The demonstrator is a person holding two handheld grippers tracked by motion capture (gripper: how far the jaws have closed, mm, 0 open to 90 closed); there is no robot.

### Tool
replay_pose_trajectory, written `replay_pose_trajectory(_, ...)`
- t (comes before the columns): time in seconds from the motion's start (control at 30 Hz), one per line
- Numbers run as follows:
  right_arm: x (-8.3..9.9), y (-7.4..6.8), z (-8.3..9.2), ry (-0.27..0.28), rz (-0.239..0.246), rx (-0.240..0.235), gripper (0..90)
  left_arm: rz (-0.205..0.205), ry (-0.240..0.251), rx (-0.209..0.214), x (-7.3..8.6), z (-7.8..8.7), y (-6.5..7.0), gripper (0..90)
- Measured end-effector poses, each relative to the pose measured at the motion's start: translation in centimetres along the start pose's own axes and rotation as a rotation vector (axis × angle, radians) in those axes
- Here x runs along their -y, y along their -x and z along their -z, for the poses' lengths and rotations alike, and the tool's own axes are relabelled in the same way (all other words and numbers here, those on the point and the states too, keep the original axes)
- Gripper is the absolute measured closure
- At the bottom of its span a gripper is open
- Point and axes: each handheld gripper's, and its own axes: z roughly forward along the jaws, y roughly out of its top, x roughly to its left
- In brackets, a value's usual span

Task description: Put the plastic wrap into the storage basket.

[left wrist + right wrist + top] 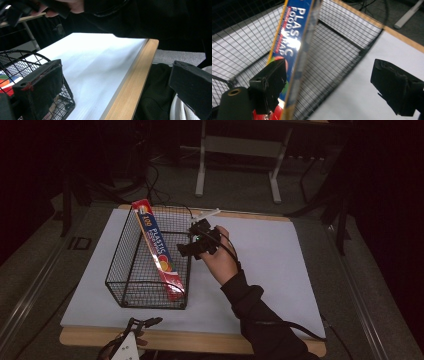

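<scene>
A wire basket (148,265) is seen left of centre in the high view, set on a white sheet (270,265) that covers the wooden counter (200,340). A long box of plastic food wrap (159,251) is leaned diagonally inside the basket, its upper end propped over the far rim at upper left and its lower end down near the front right corner. The right gripper (186,251) is held just beside the basket's right wall, at the middle of the frame, in a hand (222,260) with a dark sleeve. In the right gripper view its fingers (270,83) are shown spread wide with nothing gripped; the box (294,47) and the basket wall (337,57) are seen beyond them. The left gripper (145,322) is held at the bottom edge, left of centre, over the counter's near edge. In the left gripper view its fingers (40,87) are likewise parted wide and empty, with the basket (67,100) at lower left.
</scene>
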Motion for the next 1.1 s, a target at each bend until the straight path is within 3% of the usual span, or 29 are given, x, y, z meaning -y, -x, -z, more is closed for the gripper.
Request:
replay_pose_trajectory(0.2,1.8,1.6,1.9,0.025,-0.026,0.003,13.2,0.0,-0.002,0.001,0.0,0.0,0.0,0.0)
replay_pose_trajectory(0.53,6.0,3.9,4.6,0.045,-0.028,0.027,13.3,-0.005,-0.01,-0.003,0.0,-0.1,0.0,0.0)
replay_pose_trajectory(0.8,8.9,5.9,6.2,0.059,-0.034,0.029,13.4,-0.004,-0.012,-0.004,0.1,-0.1,0.0,0.0)
replay_pose_trajectory(0.9,10.5,6.7,7.0,0.059,-0.029,0.061,13.5,-0.003,-0.013,-0.004,0.1,-0.2,0.1,0.0)
replay_pose_trajectory(1.03,12.6,7.6,7.5,0.058,-0.017,0.057,13.5,-0.005,-0.014,-0.004,0.1,-0.2,0.1,0.0)
replay_pose_trajectory(1.1,13.4,7.9,7.6,0.055,-0.034,0.054,13.5,-0.004,-0.014,-0.003,0.1,-0.2,0.1,0.0)
